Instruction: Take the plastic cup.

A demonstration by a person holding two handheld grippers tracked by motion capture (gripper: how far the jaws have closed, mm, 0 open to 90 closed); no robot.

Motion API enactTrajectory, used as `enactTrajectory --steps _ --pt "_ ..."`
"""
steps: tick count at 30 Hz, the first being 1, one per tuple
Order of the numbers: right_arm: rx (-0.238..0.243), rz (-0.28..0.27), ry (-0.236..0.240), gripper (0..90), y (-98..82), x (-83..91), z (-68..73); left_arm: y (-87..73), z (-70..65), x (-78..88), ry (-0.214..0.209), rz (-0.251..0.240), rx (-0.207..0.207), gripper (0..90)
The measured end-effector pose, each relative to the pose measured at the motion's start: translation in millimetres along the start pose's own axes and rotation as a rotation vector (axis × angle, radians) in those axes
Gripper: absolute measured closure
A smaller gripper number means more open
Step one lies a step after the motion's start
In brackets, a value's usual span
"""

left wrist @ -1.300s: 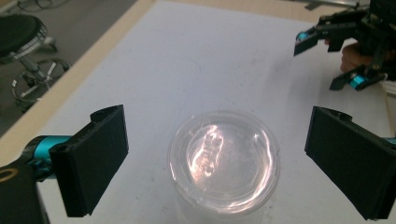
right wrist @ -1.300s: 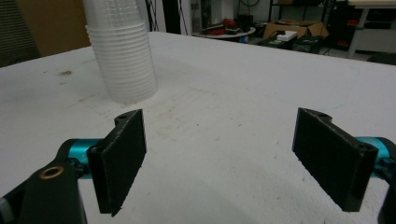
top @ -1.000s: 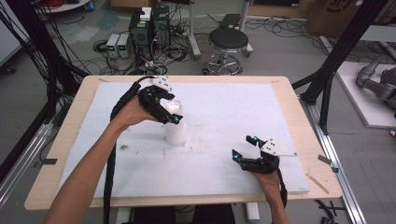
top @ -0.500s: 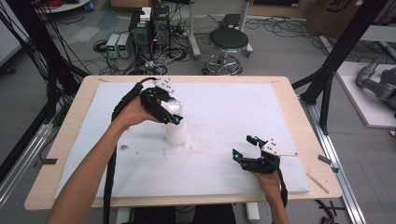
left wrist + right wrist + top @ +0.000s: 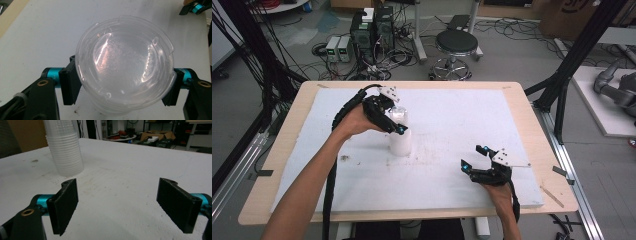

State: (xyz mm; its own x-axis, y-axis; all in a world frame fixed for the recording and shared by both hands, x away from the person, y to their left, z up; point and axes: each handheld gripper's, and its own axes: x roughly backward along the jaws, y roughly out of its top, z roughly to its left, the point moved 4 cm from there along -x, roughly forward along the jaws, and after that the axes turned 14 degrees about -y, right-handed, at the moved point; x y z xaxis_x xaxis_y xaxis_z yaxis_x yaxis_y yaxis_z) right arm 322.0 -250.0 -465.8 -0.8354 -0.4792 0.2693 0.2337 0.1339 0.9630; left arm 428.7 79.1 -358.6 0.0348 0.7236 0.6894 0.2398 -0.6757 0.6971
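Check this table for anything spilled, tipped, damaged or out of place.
Nothing stands out. The stack of clear plastic cups stands upside down but straight on the white table cover, with the left gripper around its top. The cover bears only faint scuffs and specks. The right gripper rests open, apart.

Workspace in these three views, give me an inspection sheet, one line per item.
Surface: white table sheet, smudged and speckled near the middle.
Job's things: stack of clear plastic cups, upside down on the sheet.
Clutter: nothing seen.
Grippers: left gripper has just been closing, pads against the stack's top; right gripper open, empty, apart from the stack.
Cables: black cable along the left forearm.
Surroundings: stool, electronics boxes, floor wiring.
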Motion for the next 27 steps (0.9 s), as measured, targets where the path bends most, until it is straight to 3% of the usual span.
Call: enactTrajectory --steps 27 --pt "-0.001 0.003 0.0 17.7 0.0 -0.5 0.0 5.8 -7.3 11.8 0.015 -0.008 -0.006 36.3"
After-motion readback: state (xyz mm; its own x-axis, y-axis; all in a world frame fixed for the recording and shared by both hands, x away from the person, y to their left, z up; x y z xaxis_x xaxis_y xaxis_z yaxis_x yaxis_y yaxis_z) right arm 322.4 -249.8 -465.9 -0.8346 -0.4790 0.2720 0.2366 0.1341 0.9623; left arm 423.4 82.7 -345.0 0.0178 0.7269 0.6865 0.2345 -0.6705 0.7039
